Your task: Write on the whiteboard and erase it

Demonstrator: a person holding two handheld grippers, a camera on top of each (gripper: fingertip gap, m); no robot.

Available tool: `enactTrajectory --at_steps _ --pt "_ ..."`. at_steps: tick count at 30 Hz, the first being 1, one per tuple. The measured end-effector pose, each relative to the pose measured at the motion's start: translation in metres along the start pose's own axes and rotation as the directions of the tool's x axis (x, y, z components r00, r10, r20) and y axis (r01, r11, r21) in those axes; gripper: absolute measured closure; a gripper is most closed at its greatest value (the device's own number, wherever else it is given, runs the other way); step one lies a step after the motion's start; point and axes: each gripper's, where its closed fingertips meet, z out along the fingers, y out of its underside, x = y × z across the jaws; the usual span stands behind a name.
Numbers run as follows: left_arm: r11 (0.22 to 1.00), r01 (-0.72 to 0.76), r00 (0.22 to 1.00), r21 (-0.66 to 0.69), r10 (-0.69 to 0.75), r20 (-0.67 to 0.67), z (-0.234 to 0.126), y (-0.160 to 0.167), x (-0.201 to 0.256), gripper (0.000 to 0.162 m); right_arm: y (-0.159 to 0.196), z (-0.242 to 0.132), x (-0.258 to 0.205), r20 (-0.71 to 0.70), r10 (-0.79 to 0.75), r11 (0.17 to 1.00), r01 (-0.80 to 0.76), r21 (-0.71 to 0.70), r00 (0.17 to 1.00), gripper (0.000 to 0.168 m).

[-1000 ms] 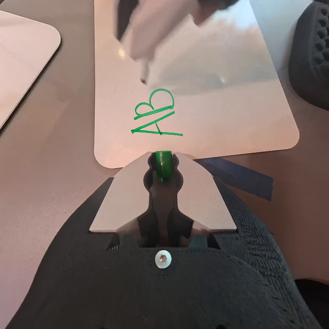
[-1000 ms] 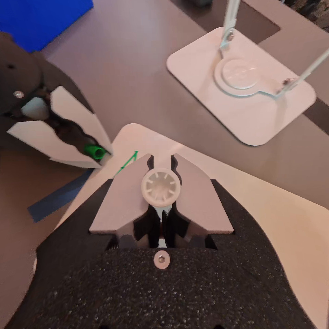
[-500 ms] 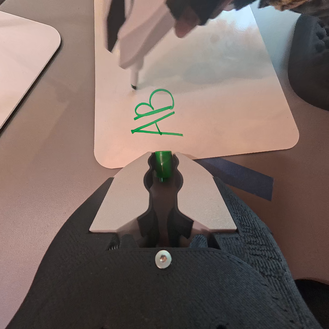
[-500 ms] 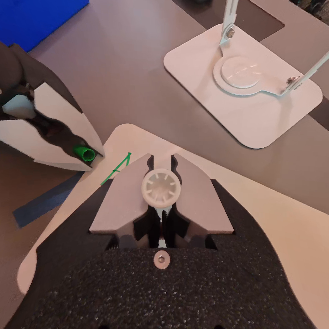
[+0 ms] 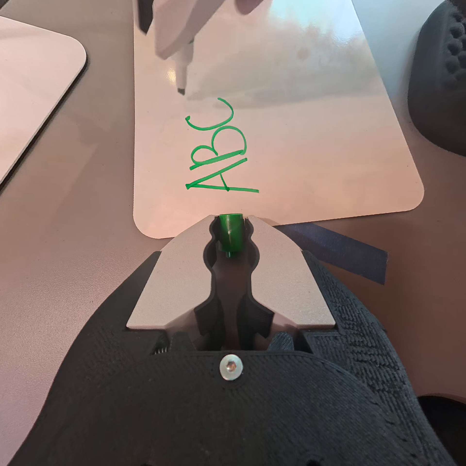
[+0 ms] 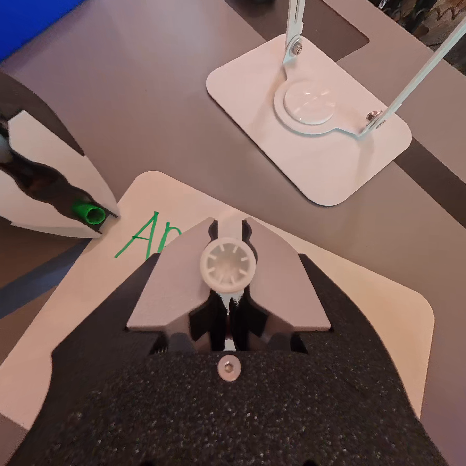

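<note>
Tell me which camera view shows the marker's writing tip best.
The left wrist view: the white marker's dark writing tip shows whole above the glossy white whiteboard. The right wrist view shows only the marker's round rear end; its tip is hidden.

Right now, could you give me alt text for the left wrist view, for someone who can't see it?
The left gripper is shut on a green marker cap at the near edge of a whiteboard bearing green handwriting. Beyond it, the right gripper holds the marker, tip just above the board.
</note>
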Motion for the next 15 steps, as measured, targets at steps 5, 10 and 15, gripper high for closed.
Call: enactTrajectory --at_steps 5,10,15 --pt "1.000 0.001 1.000 0.000 -0.001 -0.001 0.000 0.000 0.000 0.142 0.015 -0.008 -0.001 -0.003 0.024 0.999 -0.024 -0.025 1.000 0.149" --pt "1.000 0.000 1.000 0.002 0.000 -0.003 0.000 0.000 0.000 0.142 0.029 -0.026 -0.007 -0.005 0.030 0.998 -0.030 -0.053 1.000 0.149" --pt "1.000 -0.001 1.000 0.000 0.001 0.000 0.000 0.000 0.000 0.142 0.009 -0.009 -0.005 0.018 0.015 1.000 -0.015 0.009 1.000 0.149"
